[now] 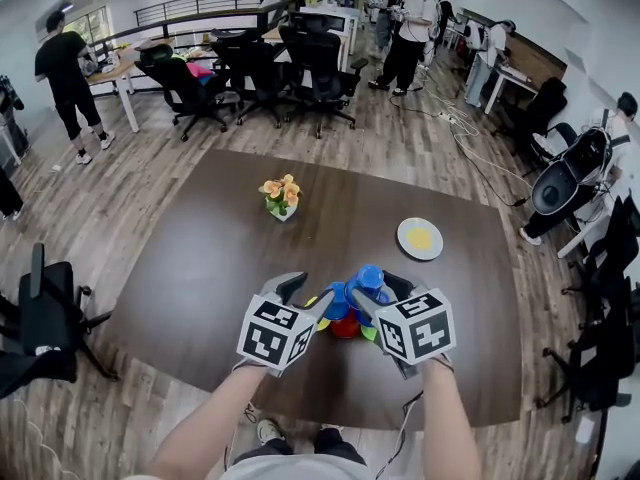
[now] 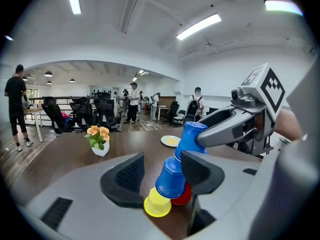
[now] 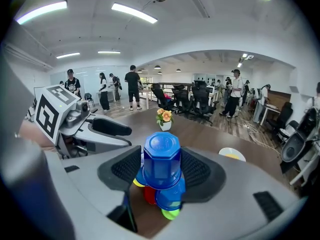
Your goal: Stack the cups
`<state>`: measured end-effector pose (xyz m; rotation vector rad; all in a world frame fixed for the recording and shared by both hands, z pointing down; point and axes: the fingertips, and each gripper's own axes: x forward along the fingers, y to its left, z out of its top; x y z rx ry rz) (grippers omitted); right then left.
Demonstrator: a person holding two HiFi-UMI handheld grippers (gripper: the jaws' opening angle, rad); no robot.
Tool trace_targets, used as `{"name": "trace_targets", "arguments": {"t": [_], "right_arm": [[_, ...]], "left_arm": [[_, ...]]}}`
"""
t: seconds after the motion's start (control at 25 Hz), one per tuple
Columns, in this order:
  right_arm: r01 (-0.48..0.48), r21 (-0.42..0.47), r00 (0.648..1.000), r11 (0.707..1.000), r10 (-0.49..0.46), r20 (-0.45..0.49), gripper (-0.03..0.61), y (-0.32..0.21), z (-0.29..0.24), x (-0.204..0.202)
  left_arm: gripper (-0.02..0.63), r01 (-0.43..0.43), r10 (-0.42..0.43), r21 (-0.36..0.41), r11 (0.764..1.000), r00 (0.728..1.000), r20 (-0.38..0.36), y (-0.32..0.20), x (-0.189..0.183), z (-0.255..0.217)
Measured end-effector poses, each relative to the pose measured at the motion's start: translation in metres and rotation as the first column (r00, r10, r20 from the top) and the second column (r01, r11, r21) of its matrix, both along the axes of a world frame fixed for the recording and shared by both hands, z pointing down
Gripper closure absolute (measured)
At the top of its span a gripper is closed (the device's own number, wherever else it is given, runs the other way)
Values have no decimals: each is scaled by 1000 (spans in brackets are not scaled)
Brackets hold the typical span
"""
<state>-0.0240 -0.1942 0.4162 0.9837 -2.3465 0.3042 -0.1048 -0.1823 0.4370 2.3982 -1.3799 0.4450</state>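
We stood at a dark brown table (image 1: 200, 268) on a wood-plank floor (image 1: 120, 198). Black office chairs (image 1: 310, 63) crowded beyond it, a desk (image 1: 115, 73) stood left, a railing (image 1: 195, 6) ran behind, white walls (image 2: 225, 69) enclosed us, and strip lights (image 2: 197, 26) glowed overhead.

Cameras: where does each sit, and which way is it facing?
Head view: on the person's head, looking steeply down at the table and cups; both forearms and grippers show.
Left gripper view: on the left gripper, looking along its open jaws over the cups; the right gripper enters from the right.
Right gripper view: on the right gripper, looking along its jaws at the blue cup they grip; the left gripper shows at left.
Shared: both gripper views catch the flowers and plate.
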Motion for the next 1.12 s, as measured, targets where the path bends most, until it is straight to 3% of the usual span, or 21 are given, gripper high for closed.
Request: {"name": "trace_targets", "arguments": {"t": [0.2,0.4,0.68,0.92,1.12], "right_arm": [[-14,7,1000,1000,13,25,347,1,-5,4],[-45,9,991,999,44,125,345,6,-25,14],[-213,72,953,974,191,235,347,11,-50,61],[-336,109,916,936,297,271,352,20,-48,100],[-399,156,898,904,351,265,448,26,-46,123]], "left_arm": [[385,5,-5,4,1000,1000,1,0,-1,-1],[387,6,-6,6,1000,1000,9,-1,-3,-6],[397,43,-43,32,999,999,-3,-3,-14,-21],[473,75,-76,76,994,997,3,4,-24,-38],[553,98,-100,113,989,995,12,8,-26,-49]]}}
